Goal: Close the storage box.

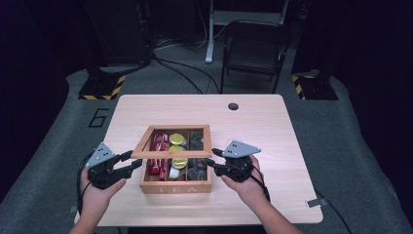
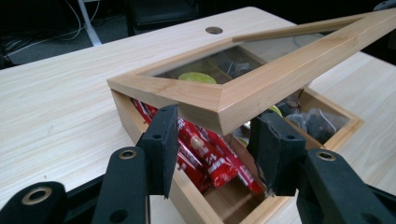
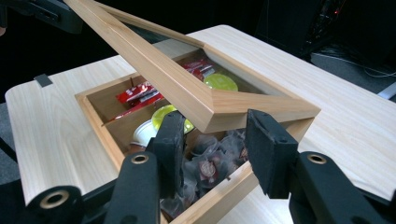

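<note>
Lid geometry: glass-paned wooden frame lid (image 1: 171, 141) tilts half-raised over the wooden tea box (image 1: 175, 186) near the desk's (image 1: 272, 126) front edge. Left hand-held gripper (image 1: 138, 162) and right hand-held gripper (image 1: 210, 160), both released, bracket its front corners, equally near.

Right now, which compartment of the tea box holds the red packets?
The left compartment of the tea box, beside the left tongs, holds red packets; the middle has yellow-lidded pods, the right dark bags.
</note>
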Action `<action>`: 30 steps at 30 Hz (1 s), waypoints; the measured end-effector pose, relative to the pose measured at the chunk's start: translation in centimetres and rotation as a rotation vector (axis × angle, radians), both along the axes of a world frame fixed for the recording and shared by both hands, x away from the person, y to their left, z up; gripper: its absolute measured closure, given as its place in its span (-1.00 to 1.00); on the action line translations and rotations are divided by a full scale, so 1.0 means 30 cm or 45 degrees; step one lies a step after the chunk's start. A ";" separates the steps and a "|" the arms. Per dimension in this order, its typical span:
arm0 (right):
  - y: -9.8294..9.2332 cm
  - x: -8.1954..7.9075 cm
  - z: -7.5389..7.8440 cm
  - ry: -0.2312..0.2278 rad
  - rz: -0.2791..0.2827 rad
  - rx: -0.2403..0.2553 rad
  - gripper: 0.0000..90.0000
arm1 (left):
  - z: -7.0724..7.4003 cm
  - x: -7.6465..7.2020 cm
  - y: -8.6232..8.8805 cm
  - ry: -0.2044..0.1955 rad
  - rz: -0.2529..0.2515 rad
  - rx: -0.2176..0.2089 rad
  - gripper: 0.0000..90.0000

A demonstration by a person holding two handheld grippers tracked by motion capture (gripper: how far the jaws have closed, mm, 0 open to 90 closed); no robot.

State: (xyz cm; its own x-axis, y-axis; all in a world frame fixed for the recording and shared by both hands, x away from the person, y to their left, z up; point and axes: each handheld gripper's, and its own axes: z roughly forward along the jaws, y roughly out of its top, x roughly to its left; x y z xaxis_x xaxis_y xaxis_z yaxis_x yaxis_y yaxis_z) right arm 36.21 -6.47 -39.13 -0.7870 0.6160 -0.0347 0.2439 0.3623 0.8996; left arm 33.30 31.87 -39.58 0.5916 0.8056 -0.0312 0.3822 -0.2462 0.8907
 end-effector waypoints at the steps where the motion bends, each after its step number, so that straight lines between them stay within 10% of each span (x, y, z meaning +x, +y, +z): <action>1: 0.000 -0.007 -0.004 0.016 -0.010 0.002 0.29 | -0.004 -0.003 -0.001 0.006 -0.003 0.006 0.17; 30: -0.010 -0.069 -0.166 0.097 0.030 -0.053 0.35 | -0.176 -0.058 0.005 0.085 -0.052 0.006 0.23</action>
